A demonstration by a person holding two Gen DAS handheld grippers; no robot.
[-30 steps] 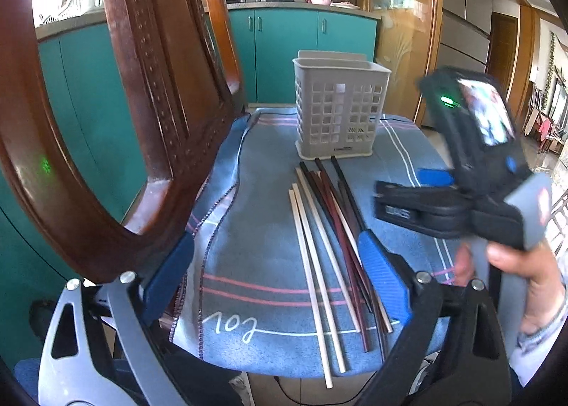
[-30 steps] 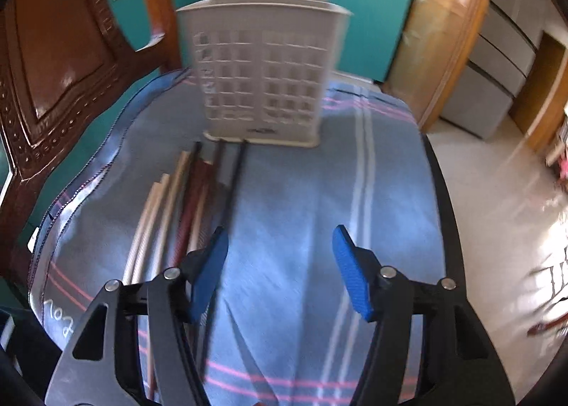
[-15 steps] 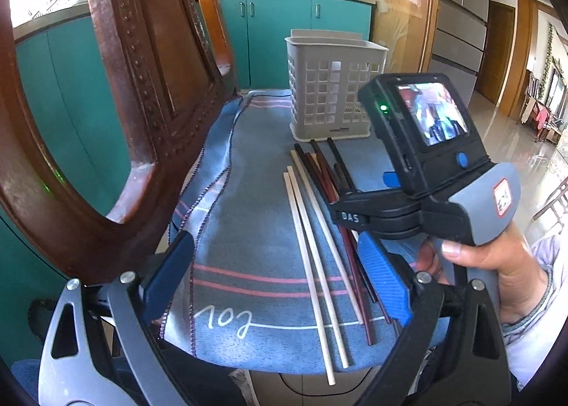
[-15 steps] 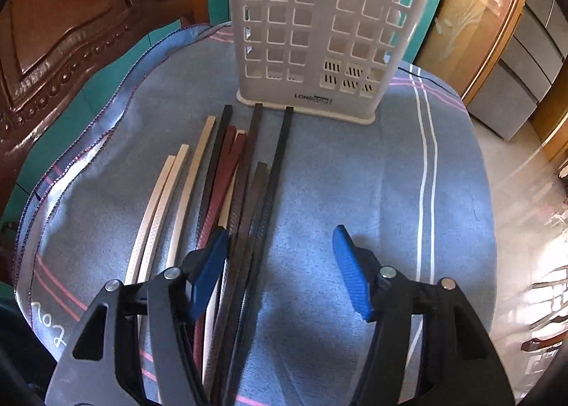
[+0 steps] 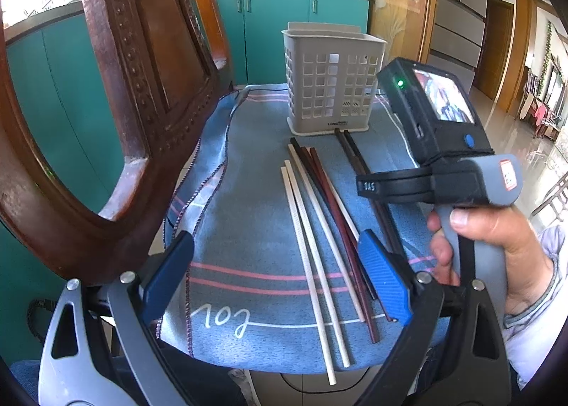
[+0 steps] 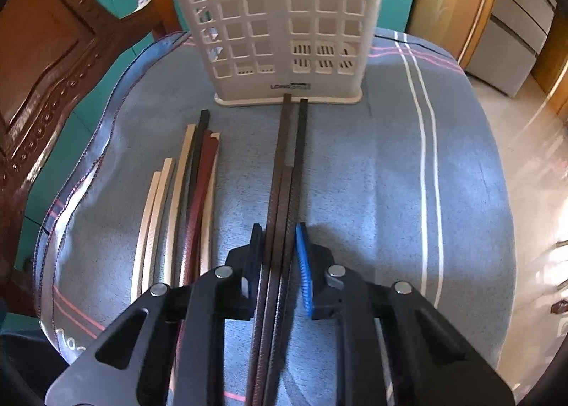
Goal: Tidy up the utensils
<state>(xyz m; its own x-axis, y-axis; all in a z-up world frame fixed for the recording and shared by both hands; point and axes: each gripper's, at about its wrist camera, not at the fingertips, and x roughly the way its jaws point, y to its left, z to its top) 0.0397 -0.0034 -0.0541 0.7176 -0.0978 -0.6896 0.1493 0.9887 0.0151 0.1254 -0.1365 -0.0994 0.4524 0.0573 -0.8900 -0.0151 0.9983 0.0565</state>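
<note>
Several chopsticks lie lengthwise on a blue cloth (image 5: 248, 193), in front of a white perforated utensil basket (image 5: 332, 75) that also shows in the right wrist view (image 6: 284, 22). My right gripper (image 6: 280, 256) is shut on a few dark brown chopsticks (image 6: 287, 164), whose far tips touch the basket's base. The cream chopsticks (image 6: 159, 200) and the reddish chopsticks (image 6: 202, 171) lie to the left of them. My left gripper (image 5: 277, 278) is open and empty above the cloth's near end, over the cream chopsticks (image 5: 309, 235). The right gripper's body (image 5: 443, 157) shows at the right of the left wrist view.
A carved wooden chair back (image 5: 117, 86) stands close on the left. The cloth ends at the table's near edge (image 5: 284, 367). Teal cabinets (image 5: 277, 26) with pots are behind. A floor drop lies to the right of the cloth (image 6: 532, 193).
My right gripper moved forward and down over the dark chopsticks and closed on them, separating them to the right of the others. The left gripper stayed nearly still.
</note>
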